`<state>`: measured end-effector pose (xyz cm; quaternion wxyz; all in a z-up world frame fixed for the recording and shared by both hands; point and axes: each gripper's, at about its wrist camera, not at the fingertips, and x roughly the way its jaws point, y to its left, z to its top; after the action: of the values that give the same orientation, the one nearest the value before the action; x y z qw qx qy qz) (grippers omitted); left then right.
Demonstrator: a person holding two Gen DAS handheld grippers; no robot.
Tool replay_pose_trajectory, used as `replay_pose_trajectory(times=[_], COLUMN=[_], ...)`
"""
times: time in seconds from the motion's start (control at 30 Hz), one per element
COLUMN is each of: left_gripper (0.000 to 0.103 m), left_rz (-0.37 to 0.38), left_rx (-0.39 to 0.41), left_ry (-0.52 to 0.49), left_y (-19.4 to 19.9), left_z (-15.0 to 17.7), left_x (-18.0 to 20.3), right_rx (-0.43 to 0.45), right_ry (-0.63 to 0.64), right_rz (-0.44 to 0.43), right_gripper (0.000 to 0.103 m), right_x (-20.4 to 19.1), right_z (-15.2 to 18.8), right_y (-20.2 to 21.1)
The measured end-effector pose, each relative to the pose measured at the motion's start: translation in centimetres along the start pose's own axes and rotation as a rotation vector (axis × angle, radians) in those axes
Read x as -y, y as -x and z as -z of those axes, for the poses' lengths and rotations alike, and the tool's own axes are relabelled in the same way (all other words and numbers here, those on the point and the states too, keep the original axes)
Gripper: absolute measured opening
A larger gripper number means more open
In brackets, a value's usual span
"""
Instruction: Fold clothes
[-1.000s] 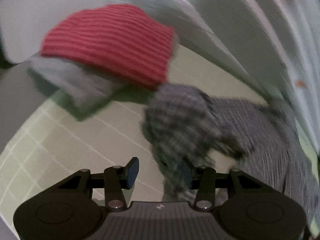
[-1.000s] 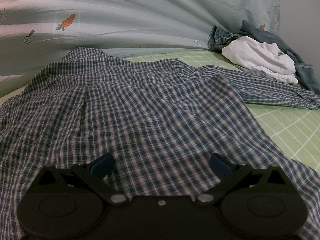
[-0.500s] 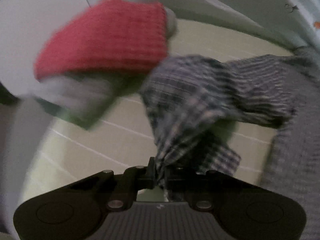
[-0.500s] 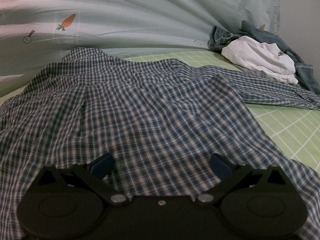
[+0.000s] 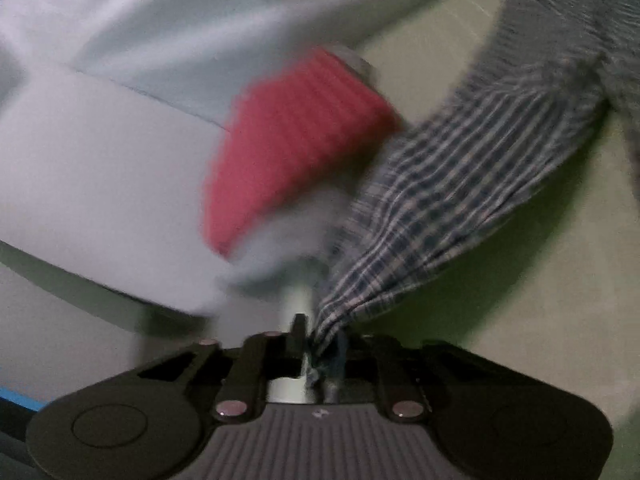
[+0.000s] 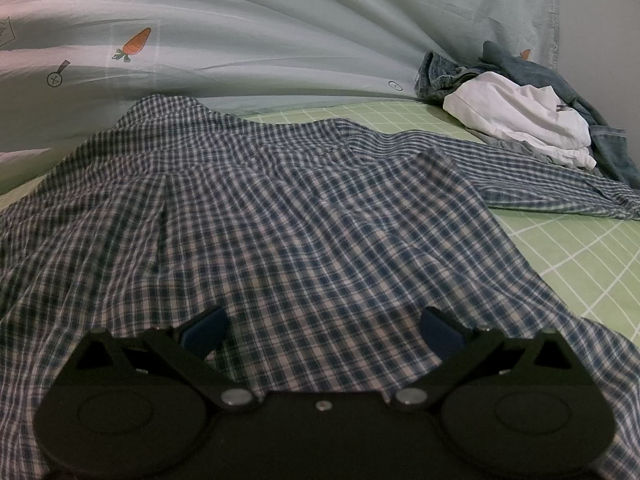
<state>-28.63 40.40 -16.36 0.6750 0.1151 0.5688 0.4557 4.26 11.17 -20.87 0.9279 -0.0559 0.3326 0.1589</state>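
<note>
Red folded garment (image 5: 296, 136) beside plaid sleeve (image 5: 452, 184)

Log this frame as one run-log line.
step: fold plaid shirt | left gripper: sleeve between jaws, opening | right gripper: open above shirt body | nearby: red folded garment

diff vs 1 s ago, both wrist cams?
Left claw went from open to pinching the bunched sleeve of the blue-and-white checked shirt, and its view has rolled; its jaws are now opening, sleeve between them. Right claw unchanged: open over the spread shirt, denim-and-white clothes pile untouched.
</note>
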Motion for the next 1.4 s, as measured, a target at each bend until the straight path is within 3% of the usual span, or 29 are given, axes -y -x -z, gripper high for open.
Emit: replay_pose_trajectory(times=[0.07,0.17,0.3,0.37,0.47,0.6,0.7,0.77,0.87,1.1,1.2,1.4], left_gripper=[0.051,0.064,0.07,0.07,0.07,0.07,0.071,0.074,0.08,0.095,0.102,0.103], left_rz=[0.102,0.251,0.47,0.508,0.467,0.364,0.363,0.359,0.354,0.336,0.335,0.308], left_rx=[-0.045,-0.085,-0.105,-0.097,-0.097,-0.163,-0.235,-0.237,-0.242,-0.265,-0.274,-0.263], left_ry=[0.044,0.195,0.536,0.687,0.791,0.742,0.745,0.742,0.726,0.766,0.803,0.843], left_y=[-0.4,-0.6,-1.5,-1.9,-3.1,-5.0,-7.1,-7.3,-7.5,-8.7,-9.3,-9.7], left_z=[0.3,0.7,1.4,2.0,2.3,2.4,2.5,2.5,2.3,2.3,2.7,2.4], left_x=[0.0,-1.7,-6.3,-8.0,-9.5,-8.3,-7.3,-7.1,-7.1,-7.1,-7.1,-7.3], right_rx=[0.0,0.0,-0.001,-0.001,-0.001,-0.02,-0.042,-0.098,-0.077,-0.078,-0.083,-0.1], right_ry=[0.0,-0.001,0.0,0.0,0.0,0.006,0.012,0.033,0.073,0.255,0.324,0.423], right_rz=[0.0,0.0,-0.001,-0.002,-0.002,0.001,0.003,-0.008,-0.092,-0.402,-0.461,-0.494], right_gripper=[0.103,0.103,0.103,0.103,0.103,0.103,0.103,0.103,0.103,0.103,0.103,0.103], right_x=[0.0,0.0,0.1,0.2,0.2,0.0,-0.2,-1.1,-4.1,-15.6,-20.0,-25.2], right_z=[0.0,0.0,-0.1,-0.1,-0.1,-0.5,-1.0,-2.4,-4.5,-8.8,-10.0,-12.1], right_y=[0.0,0.0,0.0,0.0,0.0,-0.1,-0.2,-0.7,-1.1,-5.5,-8.1,-12.9])
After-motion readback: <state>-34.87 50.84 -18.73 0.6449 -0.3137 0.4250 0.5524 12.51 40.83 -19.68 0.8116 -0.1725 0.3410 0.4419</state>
